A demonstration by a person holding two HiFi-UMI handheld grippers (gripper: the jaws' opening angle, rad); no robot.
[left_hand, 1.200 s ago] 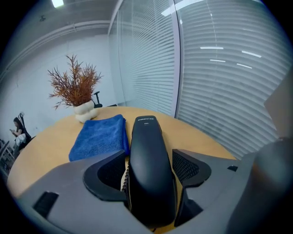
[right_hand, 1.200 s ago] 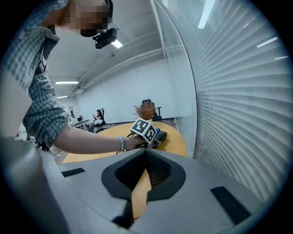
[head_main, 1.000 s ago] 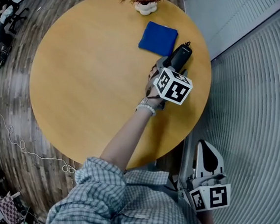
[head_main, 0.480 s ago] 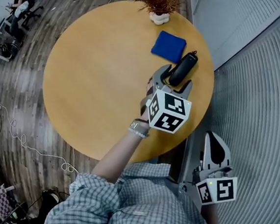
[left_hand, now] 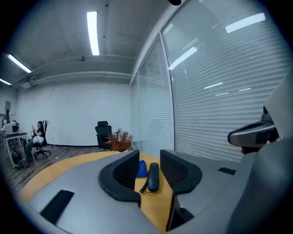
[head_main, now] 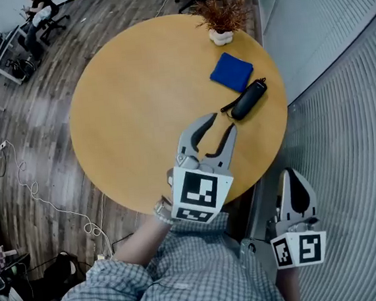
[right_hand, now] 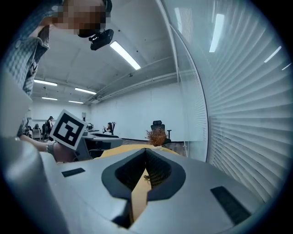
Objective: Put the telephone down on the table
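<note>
The black telephone [head_main: 249, 99] lies flat on the round wooden table [head_main: 137, 105] near its right edge, cord end toward me. My left gripper [head_main: 218, 124] hovers a short way back from it, apart from it. Its jaws are closing with nothing between them. In the left gripper view the telephone [left_hand: 153, 176] shows through the gap between the fingers, farther off on the table. My right gripper [head_main: 293, 192] hangs off the table's right side by my body, and its jaws meet at the tip [right_hand: 146, 153].
A folded blue cloth [head_main: 231, 72] lies just beyond the telephone. A small potted dry plant [head_main: 220, 18] stands at the far edge. A glass wall with blinds [head_main: 338, 66] runs close along the table's right side. Office chairs and desks stand far off at the left.
My left gripper has drawn back from the telephone toward my body, leaving it lying on the table. Its jaws stand narrower than before. The right gripper has stayed put.
</note>
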